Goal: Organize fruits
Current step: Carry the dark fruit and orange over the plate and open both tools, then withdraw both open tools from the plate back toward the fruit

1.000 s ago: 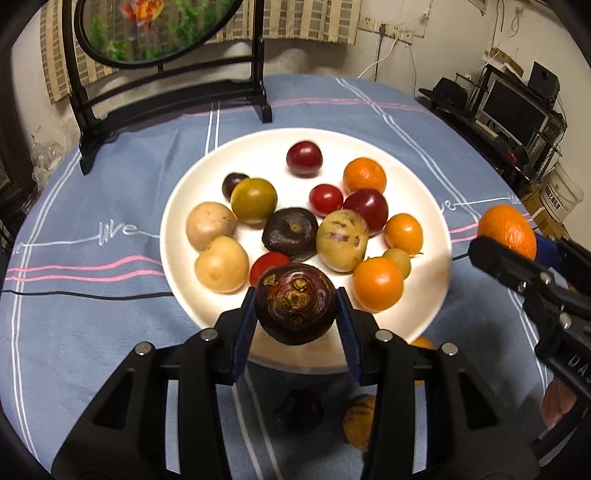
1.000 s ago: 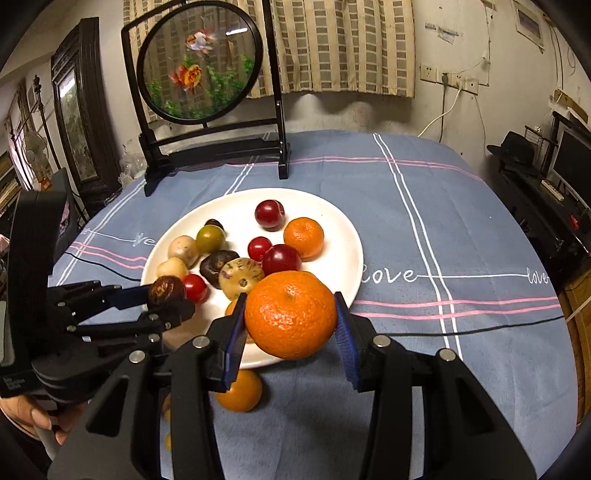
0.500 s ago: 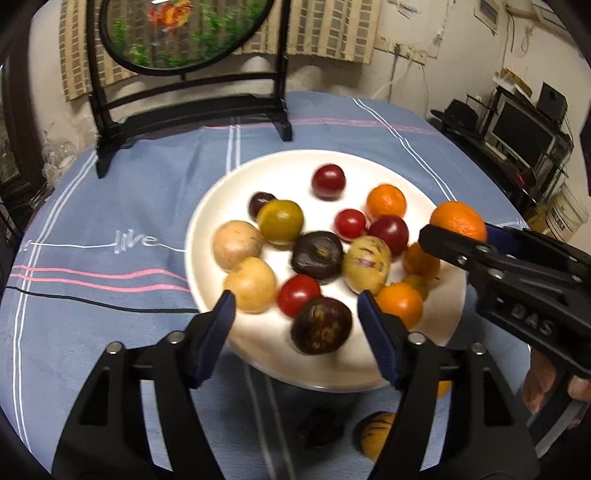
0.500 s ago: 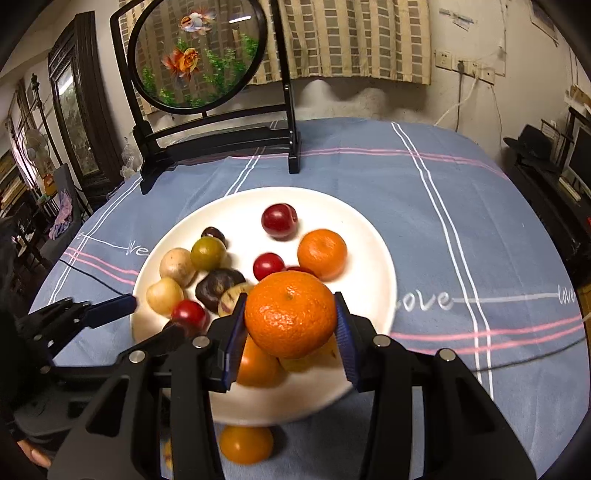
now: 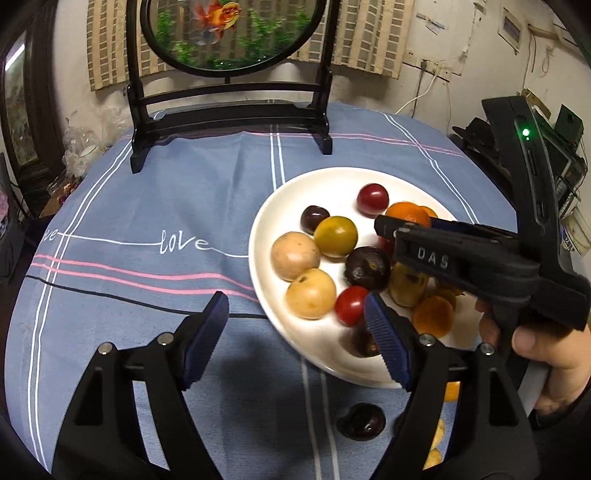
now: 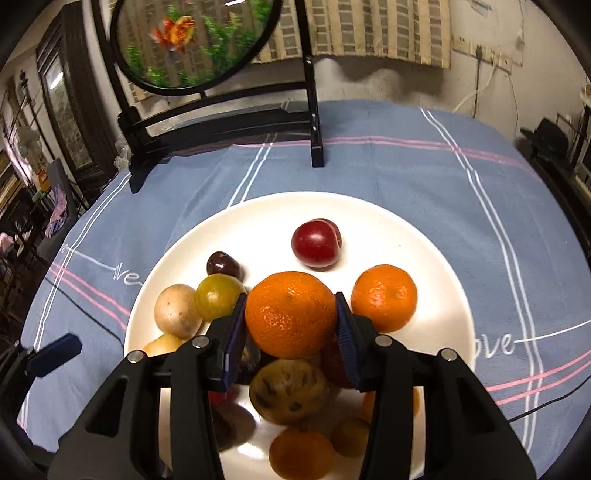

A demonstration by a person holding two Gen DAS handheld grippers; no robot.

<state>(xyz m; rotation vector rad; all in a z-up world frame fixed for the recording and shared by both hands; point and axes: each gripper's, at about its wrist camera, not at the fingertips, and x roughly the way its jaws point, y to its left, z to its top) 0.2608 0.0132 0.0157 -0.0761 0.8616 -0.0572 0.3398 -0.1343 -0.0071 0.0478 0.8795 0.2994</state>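
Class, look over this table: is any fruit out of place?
Yes. A dark fruit lies on the blue tablecloth just in front of the white plate, where the others sit. Bits of orange and yellow fruit beside it are off the plate too.

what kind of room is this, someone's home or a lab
Most likely a lived-in home. A round table wears a blue "love" tablecloth, a framed round goldfish screen stands on it, and a white plate of mixed fruit sits there. Cluttered shelves line the walls.
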